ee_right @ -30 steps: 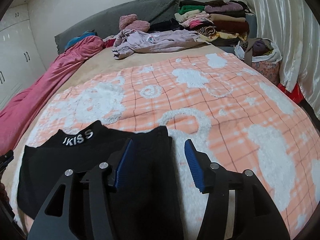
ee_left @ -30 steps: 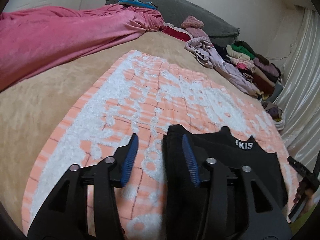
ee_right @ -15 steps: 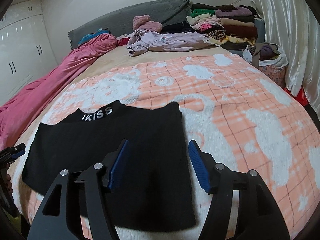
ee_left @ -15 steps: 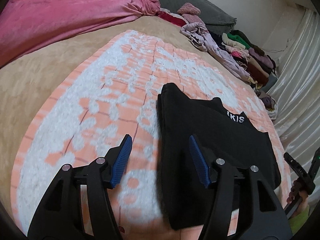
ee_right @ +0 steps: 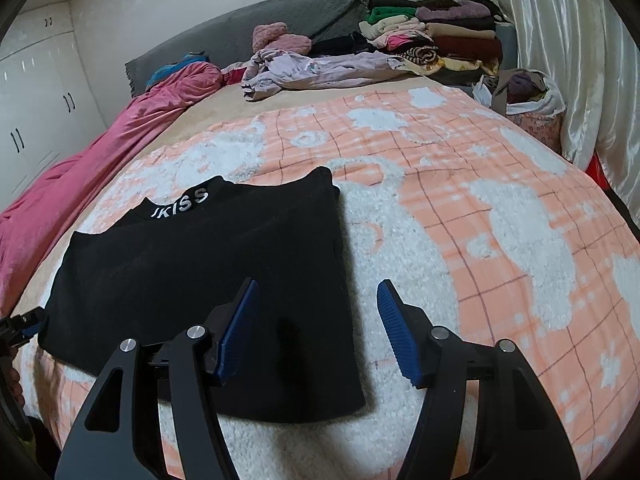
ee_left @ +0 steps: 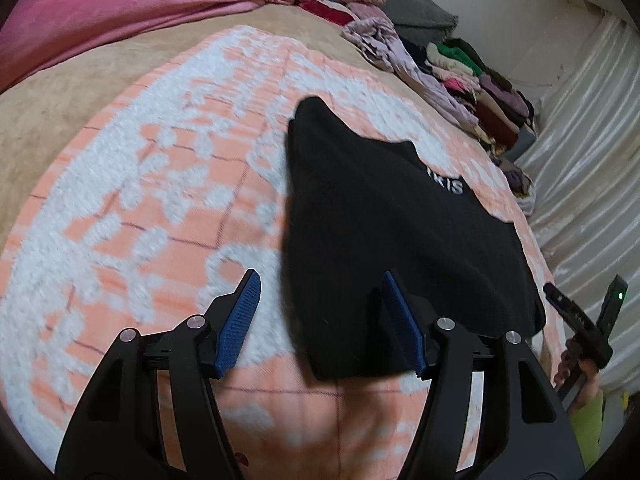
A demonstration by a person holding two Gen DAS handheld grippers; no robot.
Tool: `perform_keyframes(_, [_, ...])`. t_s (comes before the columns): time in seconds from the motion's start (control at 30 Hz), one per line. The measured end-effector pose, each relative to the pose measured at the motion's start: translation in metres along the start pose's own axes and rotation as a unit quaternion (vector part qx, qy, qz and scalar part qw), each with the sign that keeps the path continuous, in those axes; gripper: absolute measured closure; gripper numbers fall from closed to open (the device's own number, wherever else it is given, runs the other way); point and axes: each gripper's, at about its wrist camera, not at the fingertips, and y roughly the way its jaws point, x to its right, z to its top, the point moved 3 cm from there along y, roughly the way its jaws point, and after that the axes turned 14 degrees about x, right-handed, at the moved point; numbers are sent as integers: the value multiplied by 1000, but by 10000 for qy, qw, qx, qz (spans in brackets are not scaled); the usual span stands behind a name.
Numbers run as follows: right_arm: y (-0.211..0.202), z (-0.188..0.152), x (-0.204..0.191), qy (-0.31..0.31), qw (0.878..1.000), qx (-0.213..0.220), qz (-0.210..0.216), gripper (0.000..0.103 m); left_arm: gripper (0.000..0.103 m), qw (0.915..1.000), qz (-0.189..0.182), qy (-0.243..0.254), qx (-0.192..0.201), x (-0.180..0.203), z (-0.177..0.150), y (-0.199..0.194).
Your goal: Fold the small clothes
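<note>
Black top (ee_right: 208, 280) flat on orange-and-white blanket (ee_right: 500, 216) on the bed, collar lettering toward the headboard, hem toward the near edge. Sides apparently folded in already, leaving a panel slightly longer from collar to hem than across. Left gripper (ee_left: 320, 320) over the top's left near corner: jaws wide, one pad above black cloth, the other above blanket, nothing pinched. Right gripper (ee_right: 316, 328) mirrored over the right near corner, jaws wide and empty. Both about equally near, each straddling its own side edge. Likely next: pinch both hem corners, carry hem up to collar. Farther off, folded pile (ee_right: 440, 36) by the headboard, pink quilt (ee_right: 100, 168) along the left side
</note>
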Motion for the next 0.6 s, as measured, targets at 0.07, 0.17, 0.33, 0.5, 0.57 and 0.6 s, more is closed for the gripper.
perform_keyframes(0.07, [0,-1,2,40,10000,-16,7,43,48,9999,37,82,-46,2,-3,2])
perform_keyframes(0.17, [0,-3,4,80,10000,-50,26,43,45,9997,135,201,-92,4,-6,7])
perform_keyframes(0.33, [6,-6,7,113,9998,-154,55,43,45,9990,207,374,-94,8,-6,15])
perform_keyframes(0.5, [19,-13,11,268,9989,-376,69,58,74,9967,286,752,-56,20,-11,16])
perform_keyframes(0.57, [23,-16,9,330,9981,-463,218,77,83,9948,326,962,-30,26,-13,15])
perform_keyframes(0.6, [24,-16,8,361,9979,-473,265,80,84,9939,362,1045,-23,28,-14,14])
